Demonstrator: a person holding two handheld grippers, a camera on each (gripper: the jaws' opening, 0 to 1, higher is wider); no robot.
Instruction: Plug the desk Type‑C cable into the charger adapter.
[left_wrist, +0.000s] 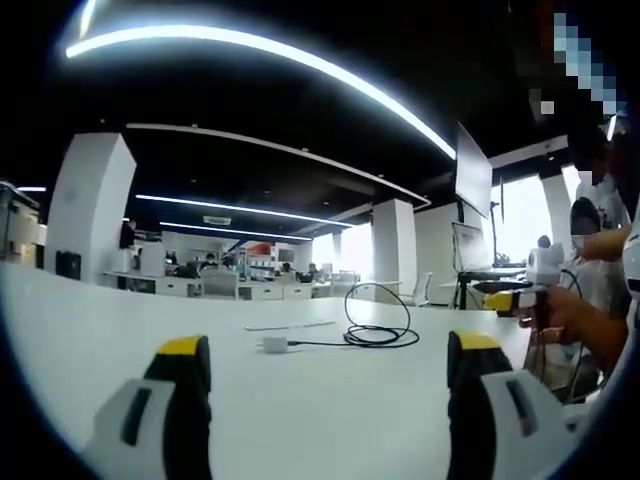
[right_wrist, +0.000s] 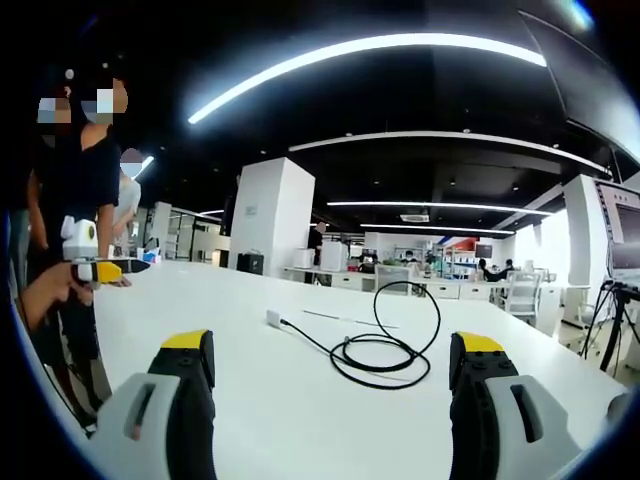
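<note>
Left gripper view looks low across a white table (left_wrist: 120, 330), with the left gripper (left_wrist: 330, 365) hovering above the near edge, its yellow-tipped jaws spread wide and holding nothing. Well ahead of them lies the white charger adapter (left_wrist: 274, 344), and a black cable (left_wrist: 378, 335) runs from beside it to a loose coil with one loop standing up off the surface. A thin pale strip (left_wrist: 290, 325) lies just behind the adapter; what it is cannot be told. At the far right a person's hand (left_wrist: 560, 310) carries another gripper.

Right gripper view shows the right gripper (right_wrist: 333, 365) likewise spread apart and empty over the table (right_wrist: 200, 300), with the adapter (right_wrist: 273, 319) off to the left and the coil of cable (right_wrist: 385, 350) between the jaws but farther out. Whether the plug already sits in the adapter or merely touches it is too small to tell.

By my reading, nothing is grasped yet, so the risks lie in the approach. The adapter is small and light; a one-sided touch would likely skate it across the smooth top rather than seat it. The springy coil may drag or twist the plug end once lifted, spoiling alignment with the port. Grabbing the cable far from its plug would leave the tip floppy. Another person's gripper nearby could also crowd the reach.
</note>
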